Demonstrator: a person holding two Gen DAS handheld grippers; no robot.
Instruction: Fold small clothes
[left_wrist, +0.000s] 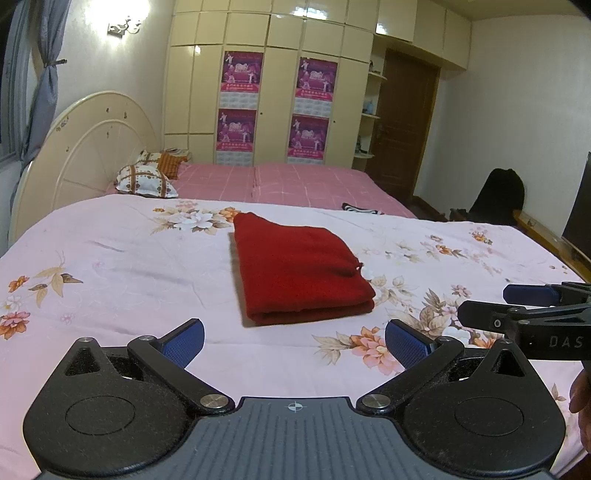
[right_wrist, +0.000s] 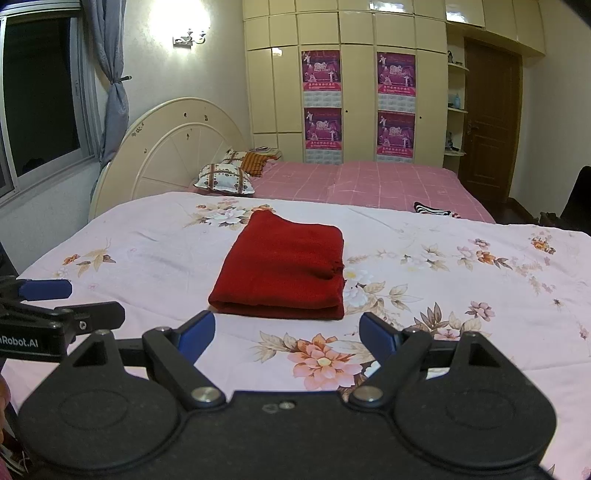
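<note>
Red knit garment (left_wrist: 299, 269) lies folded in a neat rectangle on the floral bed (left_wrist: 110, 258), near both grippers. Left gripper (left_wrist: 294, 343) and right gripper (right_wrist: 287, 332) stand wide, empty. Folding looks finished; next likely means fetching another piece.

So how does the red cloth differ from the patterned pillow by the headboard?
The red cloth is plain, folded flat, and lies on the floral sheet. The patterned pillow is white with brown bands, plump, and sits farther back by the headboard. Both rest on the bed.
</note>
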